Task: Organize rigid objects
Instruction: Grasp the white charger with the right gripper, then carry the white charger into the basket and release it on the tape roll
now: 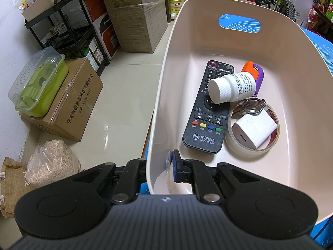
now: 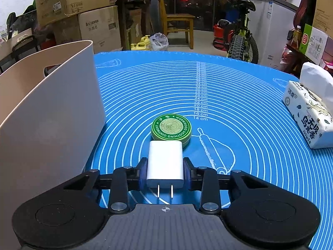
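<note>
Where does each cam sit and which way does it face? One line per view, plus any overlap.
Left wrist: on the left gripper, shut on the beige bin's near wall, looking down into it at a remote; own fingers show.
Right wrist: on the right gripper, angled down over the blue mat, pads against a white charger, green tin beyond; own fingers show.
Shared: bin, mat.

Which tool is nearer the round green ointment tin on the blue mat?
Right. The right tool, gripping a white charger, sits just short of the tin; the left tool clamps the beige basket's rim.
</note>
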The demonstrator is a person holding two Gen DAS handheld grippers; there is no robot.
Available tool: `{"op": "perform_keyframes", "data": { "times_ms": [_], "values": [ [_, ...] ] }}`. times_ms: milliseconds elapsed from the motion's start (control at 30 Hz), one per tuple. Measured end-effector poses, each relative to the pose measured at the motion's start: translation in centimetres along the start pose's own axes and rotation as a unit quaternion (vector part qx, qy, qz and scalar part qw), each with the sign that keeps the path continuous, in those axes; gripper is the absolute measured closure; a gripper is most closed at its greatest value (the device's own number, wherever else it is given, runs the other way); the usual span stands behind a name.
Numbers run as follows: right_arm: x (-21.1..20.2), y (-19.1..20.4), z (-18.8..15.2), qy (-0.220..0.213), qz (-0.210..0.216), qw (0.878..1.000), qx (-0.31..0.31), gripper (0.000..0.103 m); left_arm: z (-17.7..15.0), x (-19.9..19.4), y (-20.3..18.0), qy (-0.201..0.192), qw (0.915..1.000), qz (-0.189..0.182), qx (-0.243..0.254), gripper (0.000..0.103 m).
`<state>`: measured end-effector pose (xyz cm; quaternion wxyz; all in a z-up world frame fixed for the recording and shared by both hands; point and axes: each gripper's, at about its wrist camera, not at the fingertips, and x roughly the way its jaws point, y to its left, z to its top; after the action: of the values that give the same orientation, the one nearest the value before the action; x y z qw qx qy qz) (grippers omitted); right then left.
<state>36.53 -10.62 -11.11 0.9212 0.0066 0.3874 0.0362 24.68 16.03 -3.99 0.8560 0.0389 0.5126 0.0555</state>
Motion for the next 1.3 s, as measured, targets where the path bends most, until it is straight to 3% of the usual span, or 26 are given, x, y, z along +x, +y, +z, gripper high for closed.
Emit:
{"op": "perform_keyframes", "data": {
  "times_ms": [600, 800, 1000, 1300],
  "values": [
    [-4.4, -0.8, 2.5, -0.057, -0.005, 0.998, 0.033, 0.060, 0.0, 0.0, 0.0, 0.000, 1.0000, 0.000, 0.000, 0.089],
    [-7.1, -0.2, 4.1, -0.096, 0.016, 0.994, 0.048, 0.060, 0.0, 0.0, 0.0, 0.000, 1.0000, 0.000, 0.000, 0.089],
    [-10.0, 2.4, 5.0, -0.139, 0.050, 0.989, 0.017, 0.060, 0.0, 0.0, 0.0, 0.000, 1.0000, 0.000, 0.000, 0.089],
    [-11.6, 7.3, 6.0, -0.128, 0.100, 0.986, -0.034, 0.060, 0.0, 0.0, -0.1, 0.000, 1.0000, 0.000, 0.000, 0.089]
  ]
}}
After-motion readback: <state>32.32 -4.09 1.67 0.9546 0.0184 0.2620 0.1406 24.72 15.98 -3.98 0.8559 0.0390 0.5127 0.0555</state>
